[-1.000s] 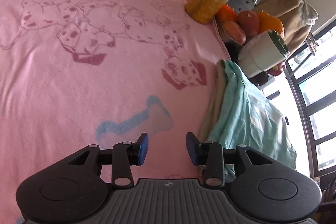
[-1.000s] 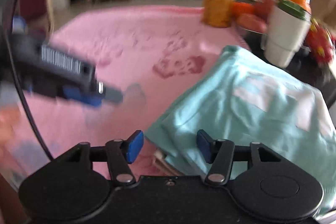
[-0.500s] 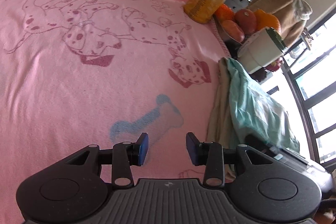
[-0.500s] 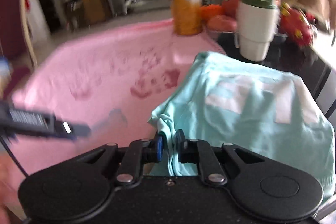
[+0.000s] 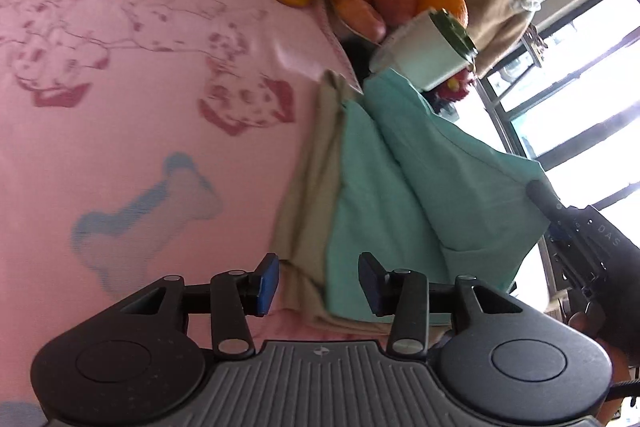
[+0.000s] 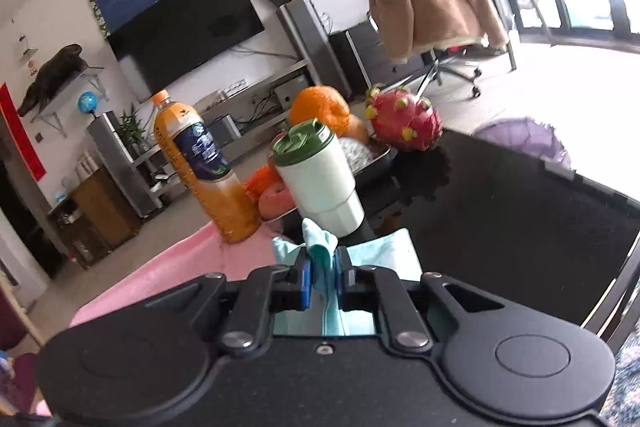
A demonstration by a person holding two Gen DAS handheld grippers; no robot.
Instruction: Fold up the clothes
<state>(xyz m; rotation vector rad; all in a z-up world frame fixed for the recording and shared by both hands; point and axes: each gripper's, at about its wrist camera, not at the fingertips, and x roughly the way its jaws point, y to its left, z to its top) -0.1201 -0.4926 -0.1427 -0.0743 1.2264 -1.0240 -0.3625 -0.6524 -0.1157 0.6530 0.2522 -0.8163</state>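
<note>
A mint-green T-shirt [image 5: 404, 187] lies on top of a beige garment [image 5: 308, 195] at the right edge of a pink dog-print blanket [image 5: 120, 131]. My right gripper [image 6: 322, 281] is shut on a bunched corner of the green T-shirt [image 6: 320, 255] and has it lifted; its black body also shows at the right of the left wrist view [image 5: 592, 247]. My left gripper [image 5: 318, 281] is open and empty, low over the near edge of the two garments.
A white tumbler with a green lid [image 6: 320, 179], an orange juice bottle [image 6: 204, 167], and a tray of oranges and a dragon fruit [image 6: 404, 121] stand close behind the clothes on a black table [image 6: 500, 203]. A chair with a brown coat [image 6: 432, 7] stands beyond.
My right gripper closed on the green T-shirt's corner and lifted it, tilting upward. My left gripper moved right, toward the garments, and stayed open.
</note>
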